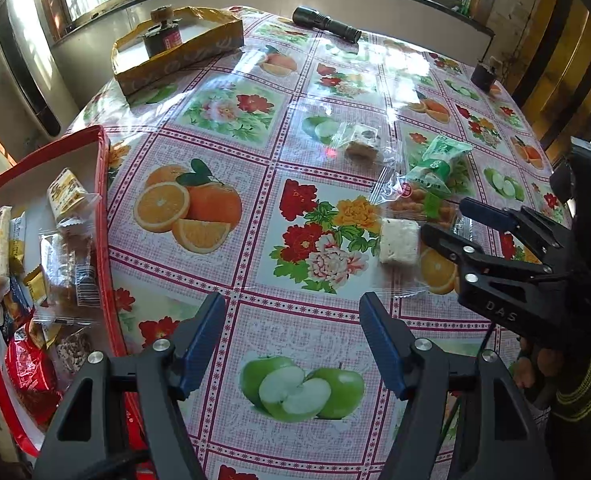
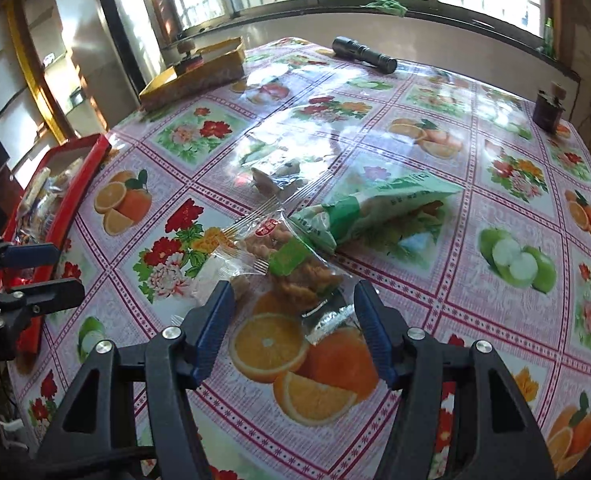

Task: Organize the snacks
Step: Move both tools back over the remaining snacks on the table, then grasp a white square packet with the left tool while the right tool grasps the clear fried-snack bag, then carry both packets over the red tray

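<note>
The right gripper (image 2: 291, 328), jaws apart and empty, hovered over the clear crinkly packet of golden fried snacks (image 2: 291, 264) lying on the worktop (image 2: 495, 200); light, slippery and crushable, it seemed best pinched at its sealed end.

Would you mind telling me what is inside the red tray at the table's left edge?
The red tray holds a heap of wrapped snacks: a yellow-labelled cake, a clear-wrapped brown biscuit and a shiny red packet. Whatever lies beneath the heap is covered.
</note>
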Demonstrator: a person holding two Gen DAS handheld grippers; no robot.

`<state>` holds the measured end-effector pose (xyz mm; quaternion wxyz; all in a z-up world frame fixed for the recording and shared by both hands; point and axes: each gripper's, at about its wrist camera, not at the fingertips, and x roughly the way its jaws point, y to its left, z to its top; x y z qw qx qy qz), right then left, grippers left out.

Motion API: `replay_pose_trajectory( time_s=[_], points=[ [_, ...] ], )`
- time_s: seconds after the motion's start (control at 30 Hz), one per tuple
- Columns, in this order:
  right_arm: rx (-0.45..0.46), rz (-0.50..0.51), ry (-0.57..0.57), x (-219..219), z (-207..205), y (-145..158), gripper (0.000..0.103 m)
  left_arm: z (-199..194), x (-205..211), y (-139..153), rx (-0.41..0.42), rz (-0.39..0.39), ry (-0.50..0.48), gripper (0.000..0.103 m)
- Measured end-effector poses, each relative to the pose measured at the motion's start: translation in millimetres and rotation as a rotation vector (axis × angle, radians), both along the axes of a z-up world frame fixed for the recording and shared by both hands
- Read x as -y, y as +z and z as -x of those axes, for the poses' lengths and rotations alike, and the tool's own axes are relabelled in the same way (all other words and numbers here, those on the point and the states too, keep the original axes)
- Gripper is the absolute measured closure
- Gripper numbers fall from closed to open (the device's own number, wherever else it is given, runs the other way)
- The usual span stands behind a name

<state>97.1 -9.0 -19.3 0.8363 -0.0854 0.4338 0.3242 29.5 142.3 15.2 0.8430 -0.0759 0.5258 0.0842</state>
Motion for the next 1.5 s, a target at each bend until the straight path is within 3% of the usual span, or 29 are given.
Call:
replay_pose_trajectory(
  time_s=[0.13,0.17,0.2,0.23,0.37,0.67,0.7,0.73,0.83,0.93,1.13,1.5],
  points=[
    [0.036,0.081,0.081,-22.0,-10.5,-7.7,0.040,-12.3,7.1,-5.1,-0.013,0.007,-0.023,0.034],
    [0.037,0.103,0.096,-26.4,-12.9,-10.4,0.044,-15.5,8.7,-6.3,-0.016,0.007,-0.028,0.034],
    [0.037,0.130,0.099,-29.4,-14.7,-14.1,0.058,-18.8,9.9,-7.5,-0.016,0.007,-0.031,0.034],
    [0.025,0.150,0.098,-30.6,-16.6,-18.1,0.059,-23.0,11.0,-9.2,-0.017,0.004,-0.033,0.034],
    [-0.021,0.084,0.052,-14.8,-15.8,-12.8,0.066,-40.2,17.3,-19.6,-0.045,0.010,-0.049,0.034],
    [-0.099,-0.167,-0.128,52.2,9.5,3.1,0.067,-68.3,37.5,-36.5,-0.066,0.082,-0.096,0.034],
    [-0.098,-0.190,-0.144,58.3,12.2,5.9,0.067,-70.5,38.3,-41.2,-0.076,0.094,-0.094,0.035],
    [-0.099,-0.215,-0.157,64.7,16.3,8.8,0.067,-72.3,39.0,-46.0,-0.085,0.099,-0.090,0.045],
    [-0.114,-0.285,-0.192,78.5,26.5,13.4,0.067,-69.1,43.8,-44.2,-0.050,0.018,-0.081,0.072],
    [-0.143,-0.344,-0.227,88.4,36.2,13.6,0.067,-61.7,39.4,-42.8,-0.046,0.039,-0.074,0.073],
    [-0.157,-0.398,-0.257,92.0,58.5,16.1,0.067,-26.1,31.0,-28.5,-0.001,-0.033,-0.026,0.073],
    [-0.152,-0.433,-0.184,65.8,94.7,32.3,0.067,28.9,26.1,10.3,0.102,-0.188,0.051,0.073]
  ],
)
